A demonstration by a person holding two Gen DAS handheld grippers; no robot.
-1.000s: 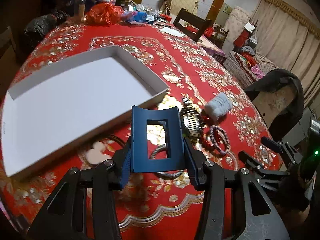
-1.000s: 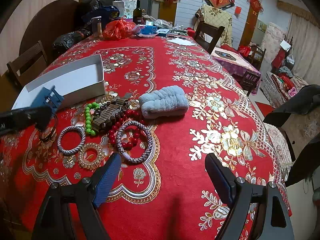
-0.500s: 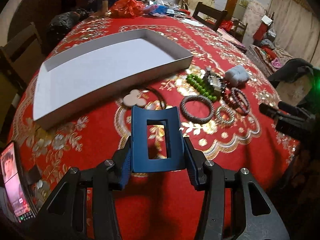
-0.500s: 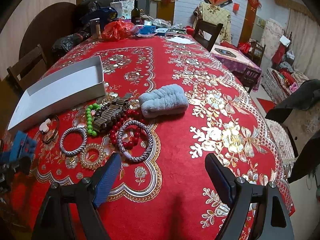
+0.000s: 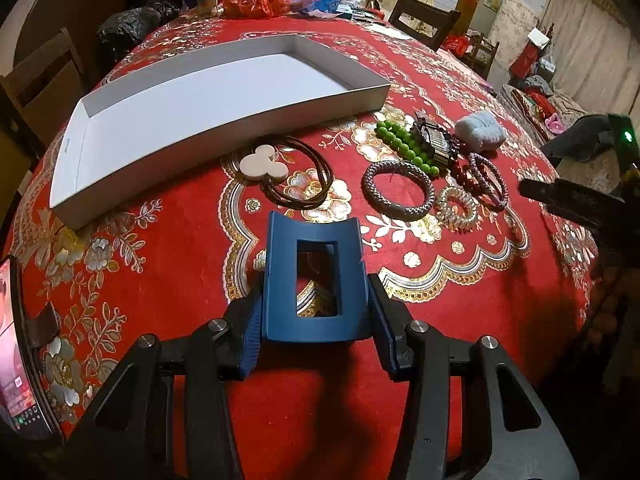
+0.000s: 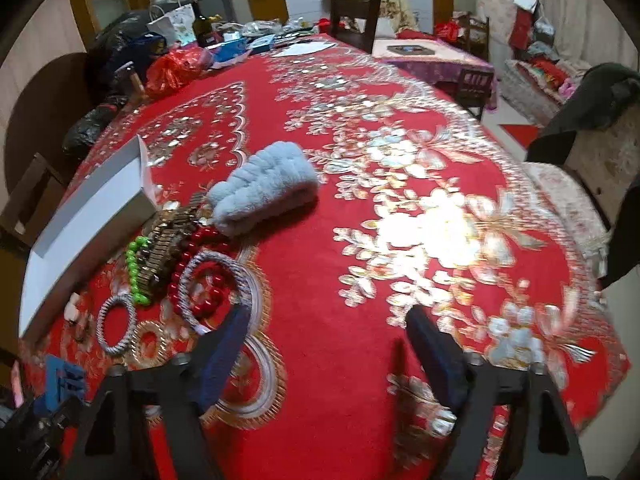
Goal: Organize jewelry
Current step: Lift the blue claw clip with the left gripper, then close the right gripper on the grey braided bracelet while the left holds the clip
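Jewelry lies in a cluster on the red desk (image 5: pixel 168 280) just beside the empty white box (image 5: pixel 224 92): green beads (image 5: pixel 400 142), a grey bangle (image 5: pixel 398 190), a cord necklace (image 5: pixel 304 178). Left gripper (image 5: pixel 316 320) jaws clamp a blue clip (image 5: pixel 316 276) above the cloth, so boxing the clip seems the step in hand. Right gripper (image 6: pixel 328 344) jaws are closing on nothing, near a red-bead bracelet (image 6: pixel 200 276); next it must reach a piece squarely.
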